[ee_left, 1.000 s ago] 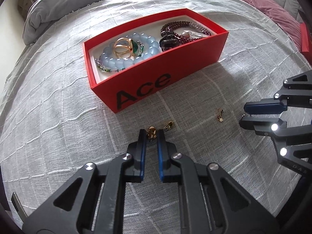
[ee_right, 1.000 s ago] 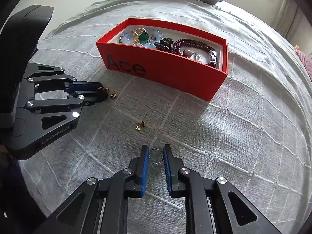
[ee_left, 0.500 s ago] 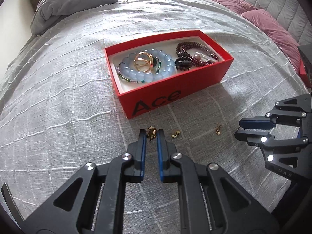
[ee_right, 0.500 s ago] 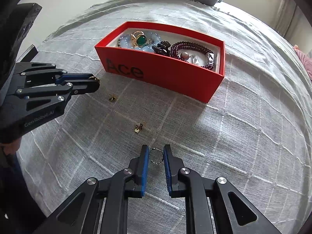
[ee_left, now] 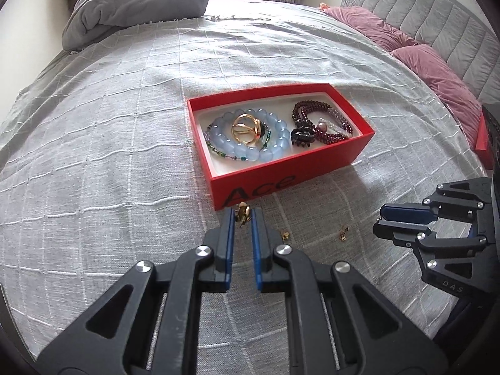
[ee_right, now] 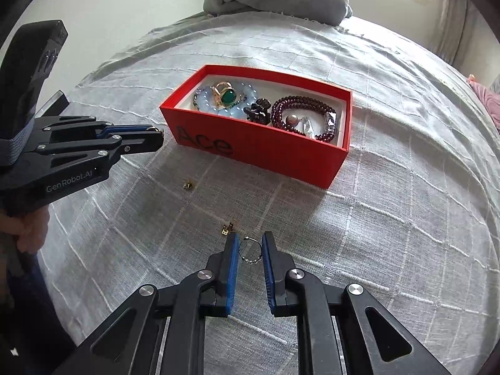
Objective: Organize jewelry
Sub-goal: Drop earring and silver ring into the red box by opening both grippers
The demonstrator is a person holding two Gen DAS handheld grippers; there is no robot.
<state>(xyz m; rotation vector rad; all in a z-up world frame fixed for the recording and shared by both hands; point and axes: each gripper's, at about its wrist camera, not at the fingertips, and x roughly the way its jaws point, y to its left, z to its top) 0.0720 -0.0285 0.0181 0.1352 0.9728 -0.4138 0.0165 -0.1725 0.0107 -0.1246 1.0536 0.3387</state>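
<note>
Gold ring (ee_left: 242,212) betw. raised left fingers (ee_left: 227,228)

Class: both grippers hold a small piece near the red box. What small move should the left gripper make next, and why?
Probably carry it forward over the red box rim. The left gripper pinches a gold earring just short of the box's front wall, so it cannot drop it in yet. The right gripper holds a ring farther back.

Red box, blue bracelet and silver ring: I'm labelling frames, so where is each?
Red box (ee_right: 259,153), right wrist view, front wall.
Blue bracelet (ee_left: 218,131), left wrist view, left-hand beads.
Silver ring (ee_right: 249,250), right wrist view, its band between the claw's fingers.
</note>
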